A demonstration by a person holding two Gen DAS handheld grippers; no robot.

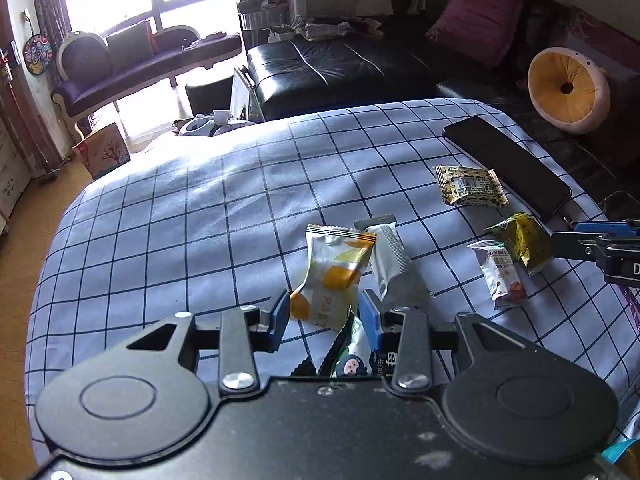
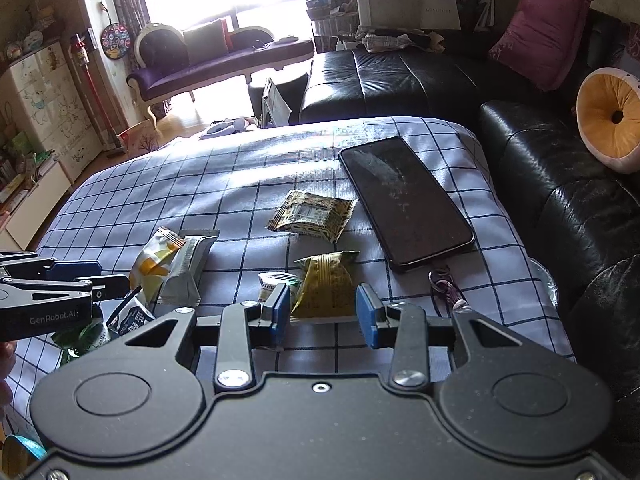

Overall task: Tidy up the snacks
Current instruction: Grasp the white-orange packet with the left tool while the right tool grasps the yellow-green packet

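- I see a living room: black leather sofa (image 2: 420, 76), bright window behind, and a desk under a blue checked cloth (image 1: 180, 216) where the snacks lie.
- A black phone (image 2: 404, 200) lies face up at the cloth's right side, a keyring (image 2: 444, 284) at its near end; it sits just beside the snacks and crowds that edge.
- A round yellow cushion (image 1: 568, 90) and a magenta pillow (image 1: 480, 16) rest on the sofa.
- My left tool (image 1: 324, 316) is part open, its blue pads either side of the lower end of an orange-and-white packet (image 1: 336, 272); I cannot tell if they touch it. A grey packet (image 1: 390, 256) leans against that packet's right side.
- Under the left tool lie more wrappers: a green one with a cartoon face (image 1: 352, 360) and a dark one with Chinese characters.
- My right tool (image 2: 324, 312) is open wide around the near edge of a yellow-green packet (image 2: 328, 284), not pinching it.
- A white packet (image 1: 500, 276) reading "HAWTHORN" sits partly under the yellow-green one.
- A yellow patterned packet (image 2: 312, 216) with a barcode label lies alone, between the pairs and the phone.
- The left tool's side reads "GenRobot.AI" in the right view.
- Count: seven packets seen, one phone, two tools.
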